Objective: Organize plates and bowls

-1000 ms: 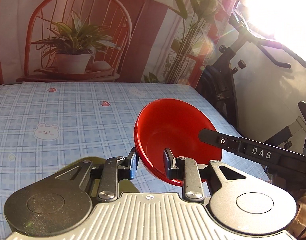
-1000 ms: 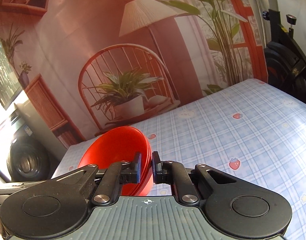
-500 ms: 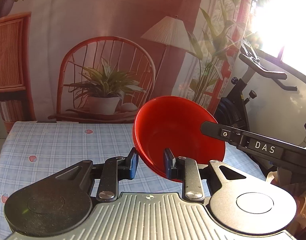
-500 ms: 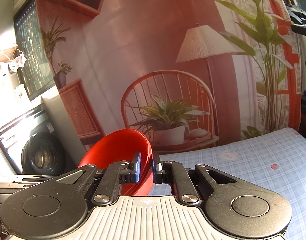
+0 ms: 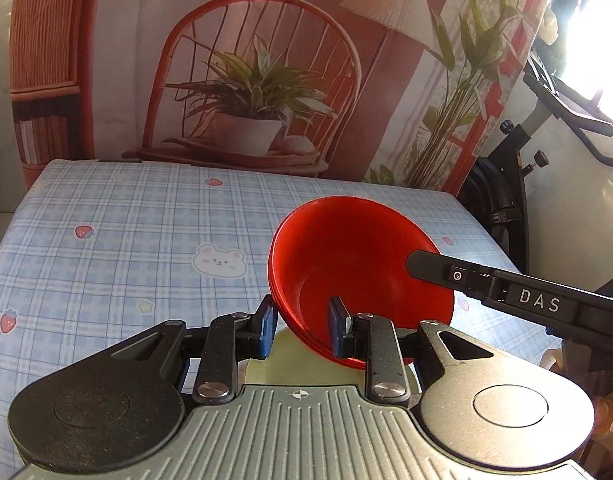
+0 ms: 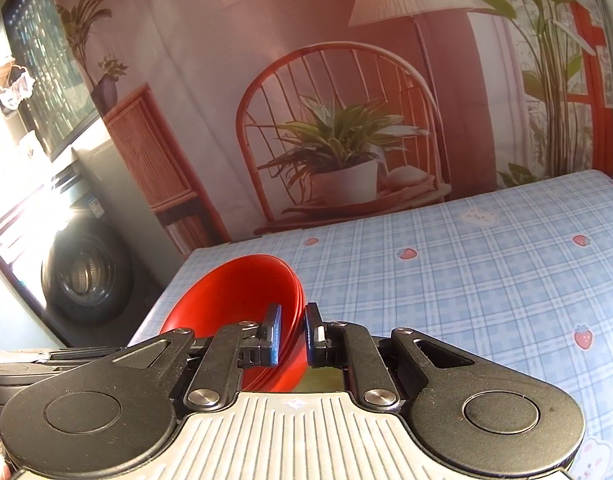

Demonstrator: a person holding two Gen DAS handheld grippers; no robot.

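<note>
A stack of red bowls (image 5: 358,264) is held tilted above the blue checked tablecloth (image 5: 126,248). My left gripper (image 5: 300,328) straddles its near rim, one finger inside and one outside, with a wide gap between them. My right gripper (image 6: 293,334) is shut on the stack's opposite rim; the bowls (image 6: 234,300) show at its left in the right wrist view. The right gripper's black body marked DAS (image 5: 538,300) reaches in from the right in the left wrist view. A pale yellow-green surface (image 5: 302,364) shows just under the left fingers.
A printed backdrop with a red chair and potted plant (image 5: 250,92) hangs behind the table. An exercise bike (image 5: 546,140) stands at the table's right. A washing machine (image 6: 82,268) stands off its left edge.
Both views tilted up toward the backdrop half a second ago and have dropped back toward the table. The bowls stay between the fingers of both grippers throughout.
</note>
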